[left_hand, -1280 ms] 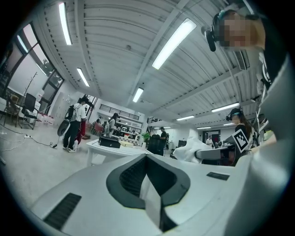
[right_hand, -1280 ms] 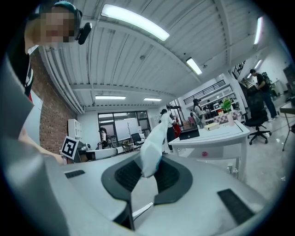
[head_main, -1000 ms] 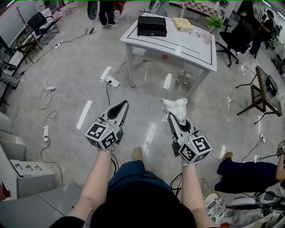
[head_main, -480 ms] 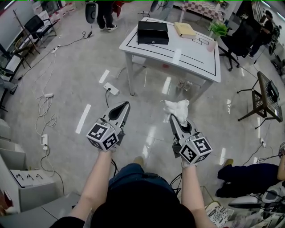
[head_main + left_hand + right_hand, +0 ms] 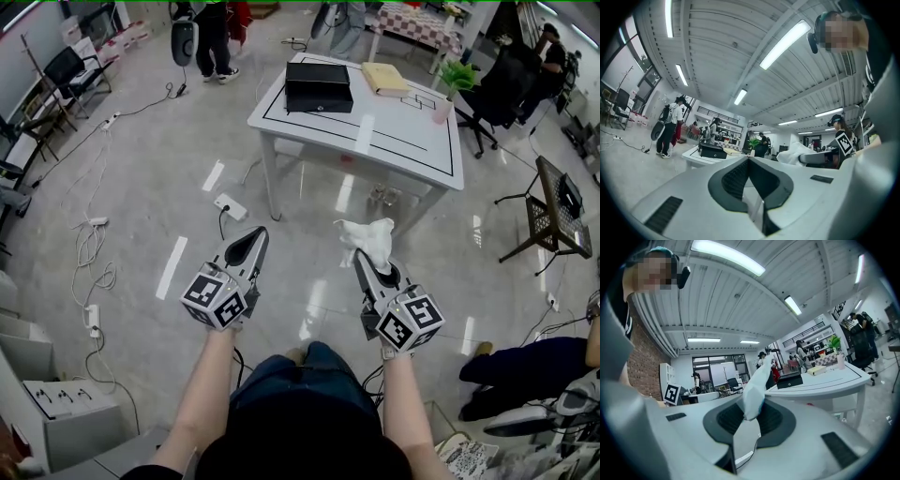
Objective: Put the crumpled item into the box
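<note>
A white crumpled item (image 5: 367, 236) sticks up from my right gripper (image 5: 367, 260), whose jaws are shut on its lower end; the right gripper view shows the item (image 5: 754, 389) pinched between the pads. My left gripper (image 5: 249, 242) is level with the right one, shut, with nothing in it. Both hang over the floor, short of the white table (image 5: 398, 141). A black box (image 5: 319, 85) stands on the table's far left corner. That box (image 5: 790, 379) also shows in the right gripper view, and it (image 5: 712, 151) appears small in the left gripper view.
A tan flat box (image 5: 384, 78), a pink cup (image 5: 439, 114) and a potted plant (image 5: 457, 72) are on or by the table. Cables and power strips (image 5: 228, 206) lie on the floor at left. Office chairs, a dark side table (image 5: 561, 202) and people stand around.
The table and black box have come closer and lower in the head view. Both grippers keep the same pose, and the right one still holds the crumpled item.
</note>
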